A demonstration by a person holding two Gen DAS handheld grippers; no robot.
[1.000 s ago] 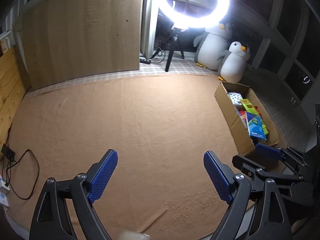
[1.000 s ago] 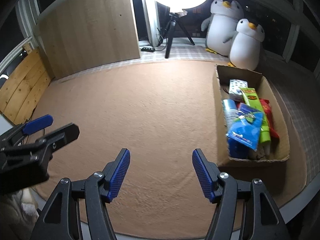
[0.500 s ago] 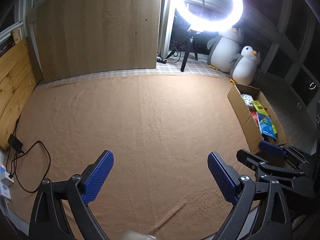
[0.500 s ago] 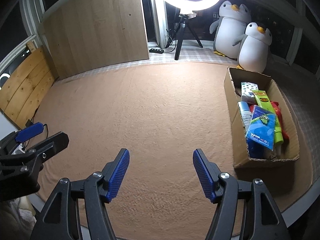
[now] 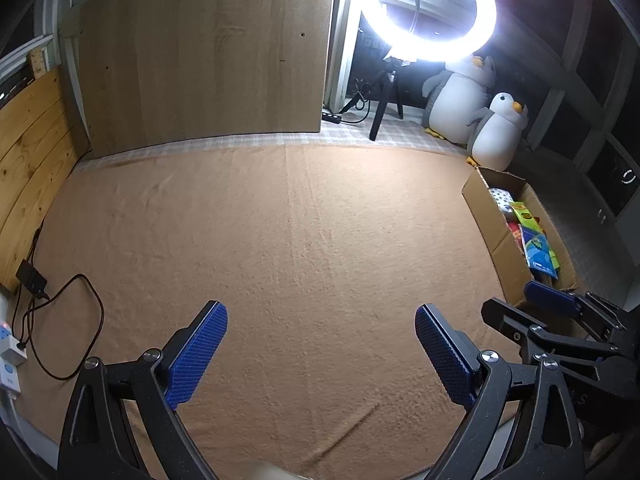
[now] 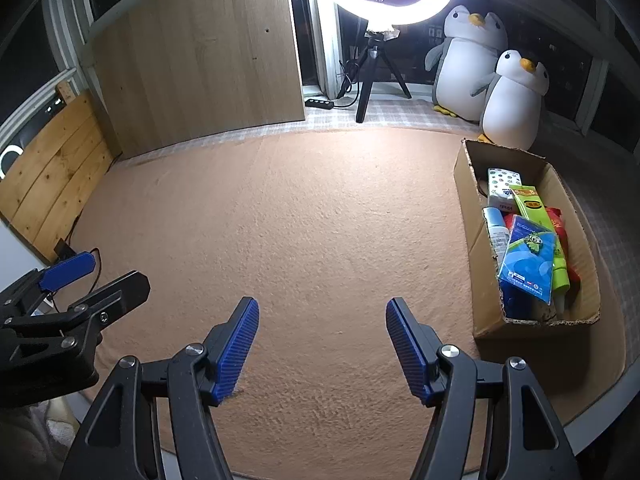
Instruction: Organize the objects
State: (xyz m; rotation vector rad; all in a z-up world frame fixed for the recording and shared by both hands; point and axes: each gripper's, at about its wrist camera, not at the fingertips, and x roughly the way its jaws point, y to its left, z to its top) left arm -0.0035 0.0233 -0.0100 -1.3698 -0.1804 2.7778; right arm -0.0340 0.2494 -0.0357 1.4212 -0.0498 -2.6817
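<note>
A cardboard box [image 6: 466,216] stands on the tan carpet at the right, also seen in the left wrist view [image 5: 490,236]. It holds a blue packet [image 6: 528,260], a green carton [image 6: 534,212], a white dotted pack [image 6: 502,184], a red packet [image 6: 560,220] and a white bottle [image 6: 496,236]. My left gripper [image 5: 320,336] hangs over bare carpet, open wide, with nothing between its fingers. My right gripper [image 6: 322,320] is also open and holds nothing, just left of the box. Each gripper shows at the edge of the other's view.
Two plush penguins [image 6: 512,100] and a ring light on a tripod [image 6: 370,76] stand at the back. A wooden panel [image 5: 208,52] leans behind the carpet [image 5: 300,220]. A power strip and black cable [image 5: 60,320] lie at the left edge.
Both views have shifted so the box and penguins sit further right and look smaller. The left jaws have spread slightly wider. Nothing was picked up or released.
</note>
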